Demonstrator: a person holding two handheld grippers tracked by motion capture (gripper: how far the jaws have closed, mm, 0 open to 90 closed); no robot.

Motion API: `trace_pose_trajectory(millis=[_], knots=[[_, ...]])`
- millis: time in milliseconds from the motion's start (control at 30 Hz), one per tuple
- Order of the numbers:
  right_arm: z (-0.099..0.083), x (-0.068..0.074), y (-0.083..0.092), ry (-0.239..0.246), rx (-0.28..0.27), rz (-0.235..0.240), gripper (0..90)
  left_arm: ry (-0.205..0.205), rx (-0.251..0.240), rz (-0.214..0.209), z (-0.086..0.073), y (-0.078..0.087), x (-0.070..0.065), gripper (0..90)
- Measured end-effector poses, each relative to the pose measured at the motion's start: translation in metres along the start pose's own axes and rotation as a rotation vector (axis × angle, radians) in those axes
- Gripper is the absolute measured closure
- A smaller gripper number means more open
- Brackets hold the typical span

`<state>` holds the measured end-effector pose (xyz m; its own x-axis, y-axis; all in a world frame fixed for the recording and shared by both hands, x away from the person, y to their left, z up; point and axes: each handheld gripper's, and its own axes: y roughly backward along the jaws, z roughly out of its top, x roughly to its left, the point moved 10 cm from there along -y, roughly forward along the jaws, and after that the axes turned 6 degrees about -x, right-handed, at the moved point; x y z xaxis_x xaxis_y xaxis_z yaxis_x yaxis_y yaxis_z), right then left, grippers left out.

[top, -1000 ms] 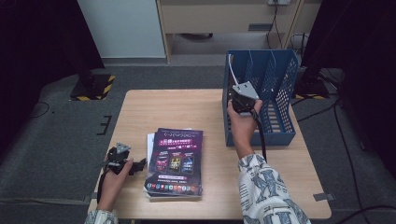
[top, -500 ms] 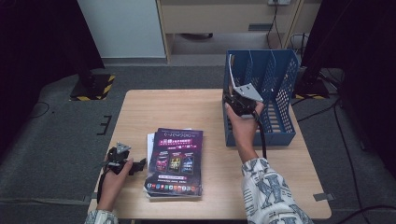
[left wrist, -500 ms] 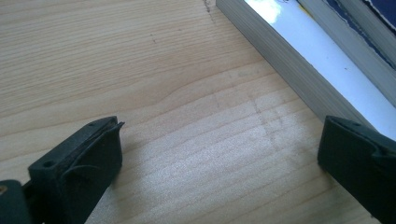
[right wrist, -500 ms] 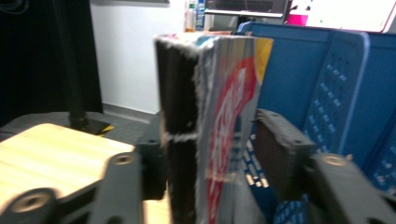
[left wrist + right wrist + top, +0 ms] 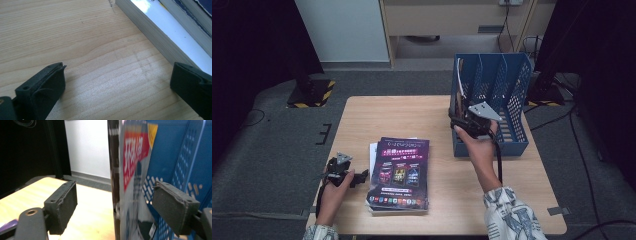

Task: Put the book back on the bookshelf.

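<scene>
The wooden surface (image 5: 422,115) has bare room across its far left half and along its right edge. The blue file rack (image 5: 512,90) stands at the far right corner, close to the edge. A stack of magazines (image 5: 399,175) lies near the front edge, its purple cover up. The right gripper view shows a magazine (image 5: 132,170) standing upright in the rack's leftmost slot, red and yellow print on its cover. The right tongs (image 5: 115,205) have just been opening; their pads stand wide on either side of it, apart. The left tongs (image 5: 117,85) rest wide on bare wood just beside the stack's page edges.
</scene>
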<state>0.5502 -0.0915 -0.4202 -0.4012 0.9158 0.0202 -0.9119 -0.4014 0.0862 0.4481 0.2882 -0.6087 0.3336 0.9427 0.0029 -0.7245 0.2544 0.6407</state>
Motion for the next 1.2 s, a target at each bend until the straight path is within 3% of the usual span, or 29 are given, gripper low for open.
trace_pose_trajectory(millis=[100,367,467,600,900,1067,1200], knots=[[-0.009,0.002,0.007,-0.006,0.039,0.028,16.4,0.001,0.000,0.000,0.000,0.000,0.000,0.0],[-0.026,0.013,0.023,-0.030,0.077,0.103,11.8,0.000,-0.002,-0.006,0.000,0.000,0.000,0.0],[-0.038,0.020,0.029,-0.056,0.098,0.158,6.8,-0.004,-0.001,-0.008,0.000,0.000,0.001,0.0],[-0.051,0.026,0.036,-0.037,0.131,0.188,6.7,-0.006,-0.001,-0.010,0.000,0.000,0.001,0.0],[-0.076,0.035,0.052,-0.020,0.185,0.206,12.1,0.012,-0.013,-0.038,0.000,0.002,0.002,0.0],[-0.080,0.043,0.057,-0.018,0.186,0.219,15.1,0.001,-0.012,-0.032,0.000,0.003,0.003,0.8],[-0.084,0.054,0.058,-0.008,0.201,0.244,17.9,0.038,-0.025,-0.023,0.003,0.007,0.005,5.1]])
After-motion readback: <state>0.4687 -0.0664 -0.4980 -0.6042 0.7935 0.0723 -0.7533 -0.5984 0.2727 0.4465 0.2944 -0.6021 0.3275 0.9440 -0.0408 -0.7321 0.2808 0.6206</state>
